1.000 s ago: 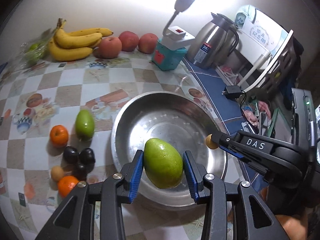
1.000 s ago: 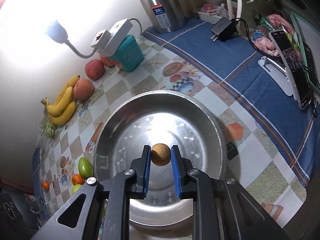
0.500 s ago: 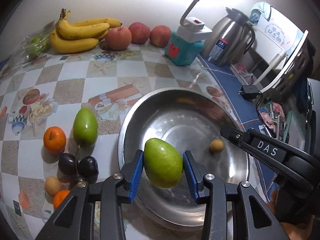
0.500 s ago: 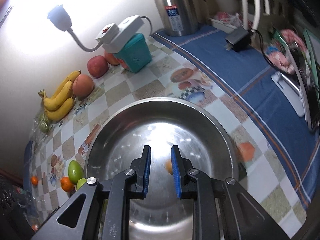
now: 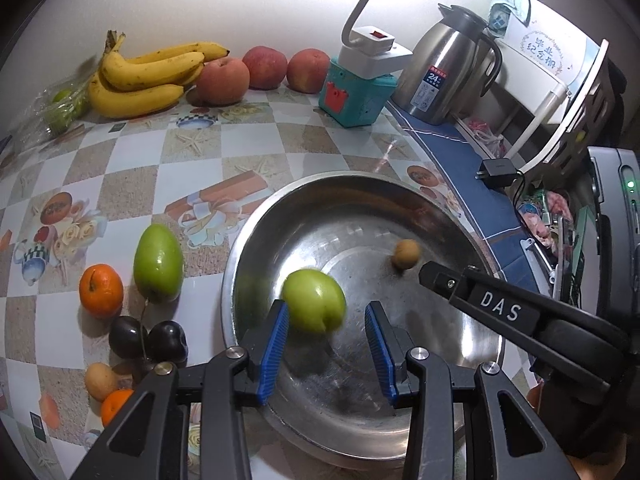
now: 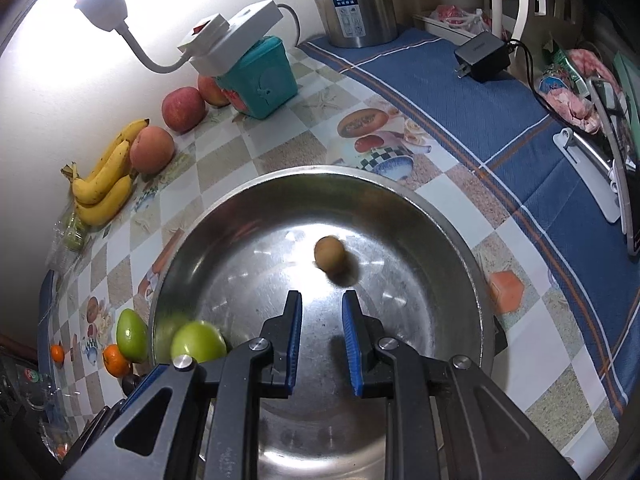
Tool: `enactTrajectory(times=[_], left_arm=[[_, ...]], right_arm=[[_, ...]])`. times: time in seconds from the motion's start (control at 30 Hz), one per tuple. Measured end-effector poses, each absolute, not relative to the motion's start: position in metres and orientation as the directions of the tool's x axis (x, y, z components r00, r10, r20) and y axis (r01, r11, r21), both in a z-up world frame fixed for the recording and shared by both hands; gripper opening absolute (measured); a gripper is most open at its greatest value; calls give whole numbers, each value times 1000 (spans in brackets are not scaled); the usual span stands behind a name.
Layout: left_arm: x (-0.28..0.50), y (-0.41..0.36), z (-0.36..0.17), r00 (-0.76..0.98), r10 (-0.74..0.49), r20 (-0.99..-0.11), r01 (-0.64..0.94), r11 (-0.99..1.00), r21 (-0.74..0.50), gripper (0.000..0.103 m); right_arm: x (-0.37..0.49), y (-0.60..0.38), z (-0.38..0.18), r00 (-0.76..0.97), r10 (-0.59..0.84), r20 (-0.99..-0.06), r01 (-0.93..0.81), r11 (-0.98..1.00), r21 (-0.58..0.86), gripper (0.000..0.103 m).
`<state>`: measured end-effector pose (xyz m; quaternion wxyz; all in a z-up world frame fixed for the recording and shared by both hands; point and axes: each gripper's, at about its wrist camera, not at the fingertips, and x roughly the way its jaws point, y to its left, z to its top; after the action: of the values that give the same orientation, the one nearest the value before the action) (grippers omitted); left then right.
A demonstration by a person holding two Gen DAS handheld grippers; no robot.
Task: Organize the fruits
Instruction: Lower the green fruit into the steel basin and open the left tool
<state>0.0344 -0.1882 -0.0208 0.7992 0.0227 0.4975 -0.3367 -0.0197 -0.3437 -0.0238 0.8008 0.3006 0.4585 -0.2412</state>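
A steel bowl [image 5: 360,178] [image 6: 320,170] stands on the checked tablecloth. A green fruit [image 5: 314,300] [image 6: 198,342] lies blurred on the bowl's floor near its left wall. It sits just past the tips of my left gripper [image 5: 326,306], whose jaws stand apart, with a gap showing at the right pad. A small brown fruit [image 5: 406,254] [image 6: 330,254] rests loose in the bowl ahead of my right gripper [image 6: 322,300] [image 5: 426,274]. That gripper's jaws are close together with nothing between them.
On the cloth left of the bowl lie another green fruit [image 5: 158,258], an orange [image 5: 100,290], dark plums [image 5: 148,338] and smaller fruit. Bananas [image 5: 144,76] and red apples [image 5: 264,66] line the wall. A teal box [image 5: 356,92], steel kettle [image 5: 452,72] and charger [image 5: 496,168] stand behind.
The small brown fruit left the right jaws first and the green fruit then left the left jaws; both now lie in the bowl. Both grippers came down closer to the bowl.
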Motion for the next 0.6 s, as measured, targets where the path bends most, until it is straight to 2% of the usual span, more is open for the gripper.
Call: enactTrajectory(times=[0.33, 0.6], left_arm=[[34, -185, -2, 292, -526, -799, 561, 771, -302, 45], [43, -172, 9, 350, -450, -822, 499, 832, -243, 55]], right_arm=[[-19, -338, -13, 479, -114, -870, 646, 717, 262, 22], [-19, -329, 3, 503, -117, -856, 620, 739, 264, 22]])
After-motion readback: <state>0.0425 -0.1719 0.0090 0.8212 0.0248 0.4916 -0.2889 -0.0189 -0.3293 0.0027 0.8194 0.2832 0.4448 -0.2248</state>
